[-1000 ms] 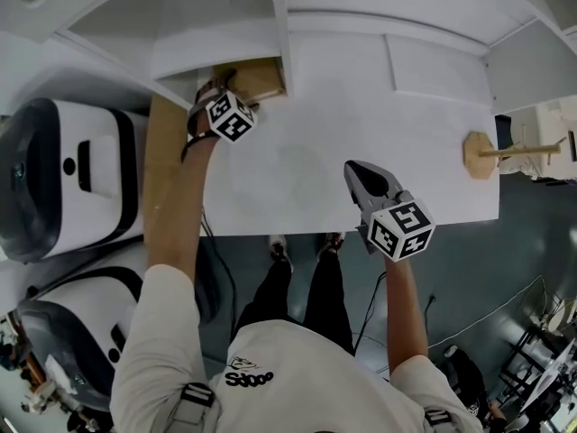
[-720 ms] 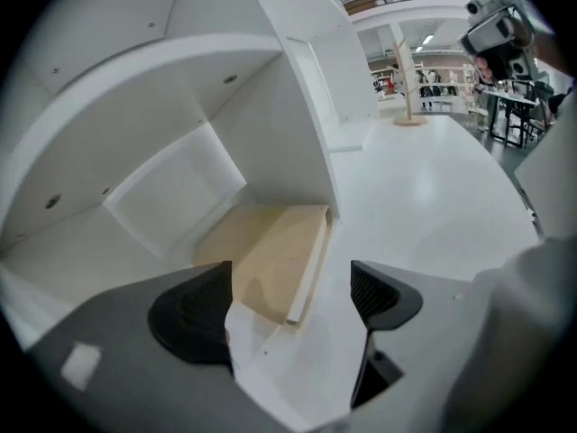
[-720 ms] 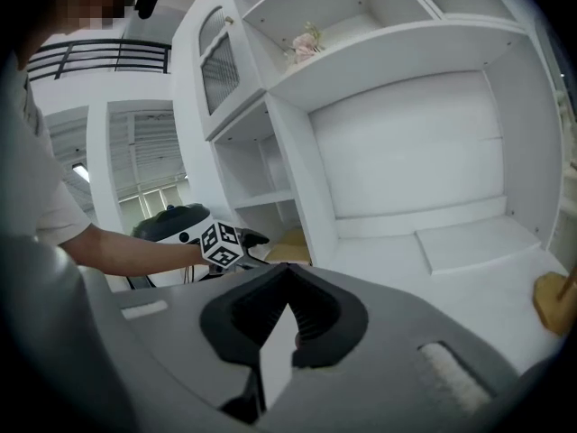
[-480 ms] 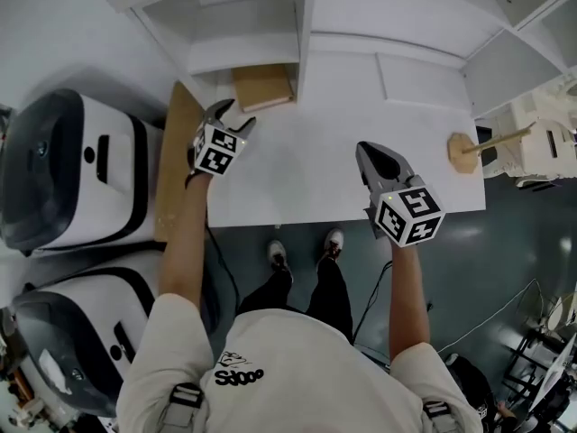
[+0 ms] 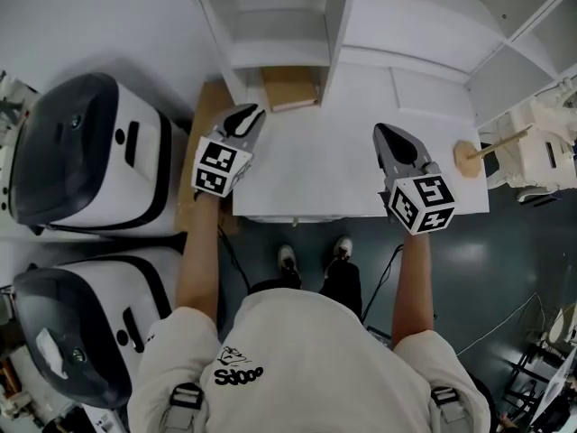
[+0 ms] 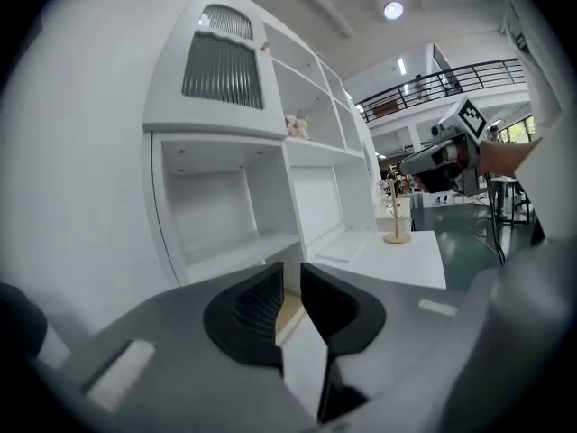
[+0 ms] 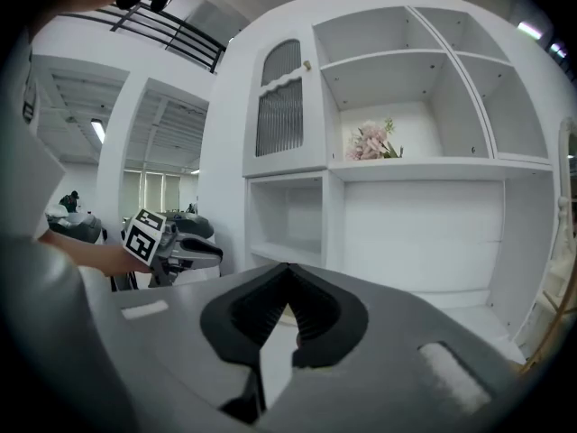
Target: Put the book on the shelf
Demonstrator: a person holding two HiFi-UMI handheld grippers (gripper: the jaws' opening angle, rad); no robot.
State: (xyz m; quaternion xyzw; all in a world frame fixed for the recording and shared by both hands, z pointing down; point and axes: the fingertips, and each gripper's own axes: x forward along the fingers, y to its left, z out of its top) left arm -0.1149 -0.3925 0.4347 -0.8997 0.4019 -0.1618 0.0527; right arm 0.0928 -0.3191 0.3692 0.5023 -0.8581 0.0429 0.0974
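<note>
The brown book lies flat in the low left compartment of the white shelf unit, part of it sticking out onto the white table. My left gripper hovers over the table's left end, just short of the book and not touching it. Its jaws are closing, with a narrow gap and nothing between them; a tan strip of the book shows beyond. My right gripper hangs over the right half of the table, shut and empty.
A small wooden stand sits at the table's right end. Two large white and black machines stand left of the table, with a brown board against its side. Pink flowers sit on a higher shelf.
The left gripper has drawn back from the book, which stays in the shelf compartment, and its jaws have narrowed. The right gripper has barely moved.
</note>
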